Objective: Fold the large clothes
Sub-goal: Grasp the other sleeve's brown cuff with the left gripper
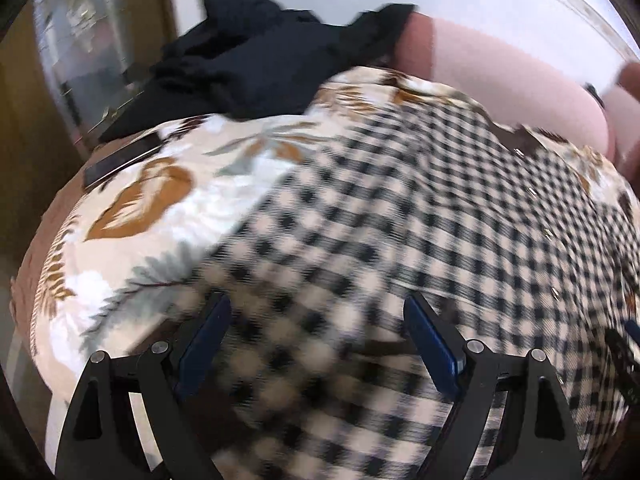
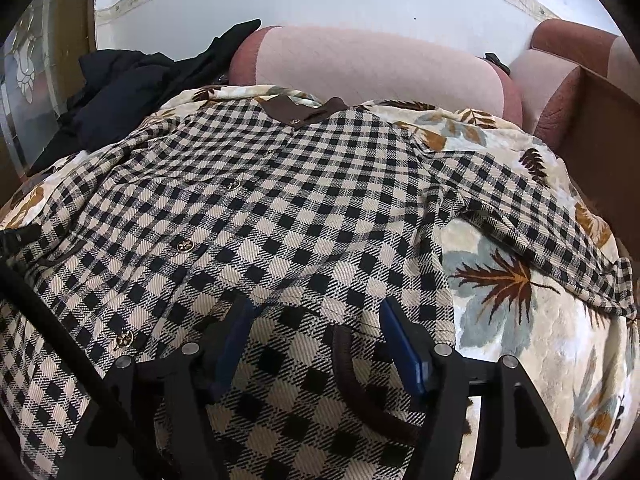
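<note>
A black-and-cream checked shirt [image 2: 280,216] with a brown collar [image 2: 304,112] and gold buttons lies spread flat, front up, on a leaf-patterned blanket [image 2: 520,320]. Its right sleeve [image 2: 552,232] stretches out over the blanket. My right gripper [image 2: 316,312] is open, its blue pads straddling the shirt's lower hem near a brown trim band [image 2: 352,380]. In the left wrist view the shirt [image 1: 400,220] is blurred. My left gripper [image 1: 316,308] is open just above the shirt's lower left part, holding nothing.
A black garment [image 1: 248,60] is heaped at the back left, also in the right wrist view [image 2: 120,92]. A pink sofa backrest [image 2: 380,68] runs behind the blanket. A brown armrest [image 2: 560,116] and a cardboard box [image 2: 608,152] stand at the right.
</note>
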`<state>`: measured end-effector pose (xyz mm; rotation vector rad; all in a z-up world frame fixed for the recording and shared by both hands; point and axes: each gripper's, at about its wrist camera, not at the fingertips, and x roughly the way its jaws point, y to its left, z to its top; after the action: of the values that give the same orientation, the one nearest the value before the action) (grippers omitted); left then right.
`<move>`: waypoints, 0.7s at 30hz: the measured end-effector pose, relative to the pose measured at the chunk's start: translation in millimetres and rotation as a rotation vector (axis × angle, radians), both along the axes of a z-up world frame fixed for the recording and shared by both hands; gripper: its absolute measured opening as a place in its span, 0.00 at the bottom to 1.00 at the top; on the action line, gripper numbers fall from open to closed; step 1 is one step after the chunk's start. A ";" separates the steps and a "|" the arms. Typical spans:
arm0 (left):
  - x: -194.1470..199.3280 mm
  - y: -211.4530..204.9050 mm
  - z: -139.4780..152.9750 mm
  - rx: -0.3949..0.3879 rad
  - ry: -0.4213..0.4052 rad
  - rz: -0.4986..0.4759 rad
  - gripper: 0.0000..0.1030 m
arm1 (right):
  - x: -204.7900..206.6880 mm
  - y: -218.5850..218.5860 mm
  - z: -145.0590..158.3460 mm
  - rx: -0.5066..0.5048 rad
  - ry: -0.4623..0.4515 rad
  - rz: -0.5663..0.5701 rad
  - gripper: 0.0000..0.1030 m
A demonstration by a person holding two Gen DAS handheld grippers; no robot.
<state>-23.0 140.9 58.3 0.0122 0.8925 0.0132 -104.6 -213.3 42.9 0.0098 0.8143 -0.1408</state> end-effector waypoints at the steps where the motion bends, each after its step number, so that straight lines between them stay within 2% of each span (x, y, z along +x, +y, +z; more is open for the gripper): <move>1: 2.6 10.9 2.7 0.000 0.001 0.022 0.85 | -0.2 0.3 0.2 -0.001 -0.001 0.001 0.68; 4: 8.6 50.7 8.6 -0.023 0.012 0.106 0.85 | -1.3 1.0 1.2 -0.006 -0.007 0.002 0.68; 8: 13.0 93.4 5.0 -0.118 0.063 0.179 0.85 | -1.9 1.2 0.7 -0.006 -0.003 0.001 0.68; 10: 13.5 102.7 1.0 -0.138 0.091 0.178 0.85 | -2.0 1.2 0.5 -0.005 -0.001 0.000 0.68; 13: 17.5 102.1 -10.2 -0.105 0.143 0.167 0.85 | -2.4 0.9 0.3 -0.006 -0.002 0.002 0.68; 16: 20.4 96.1 -23.2 -0.138 0.212 0.117 0.84 | -1.8 0.9 -0.6 -0.006 0.000 0.005 0.68; 17: 20.7 93.2 -25.8 -0.152 0.223 0.102 0.74 | -1.6 1.2 -0.9 -0.005 0.001 0.006 0.68; 18: 21.0 90.7 -27.2 -0.167 0.234 0.085 0.47 | -1.5 1.6 -1.2 -0.006 0.002 0.007 0.68; 20: 20.5 87.1 -29.5 -0.133 0.246 0.095 0.22 | -1.2 2.2 -1.6 -0.009 0.002 0.009 0.68; 21: 20.0 87.5 -28.6 -0.124 0.237 0.106 0.14 | -1.2 2.1 -1.8 -0.011 0.002 0.009 0.68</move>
<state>-3.1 228.4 29.7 -0.1517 1.1287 0.0562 -105.8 -211.2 41.1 -0.0046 0.8152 -0.1374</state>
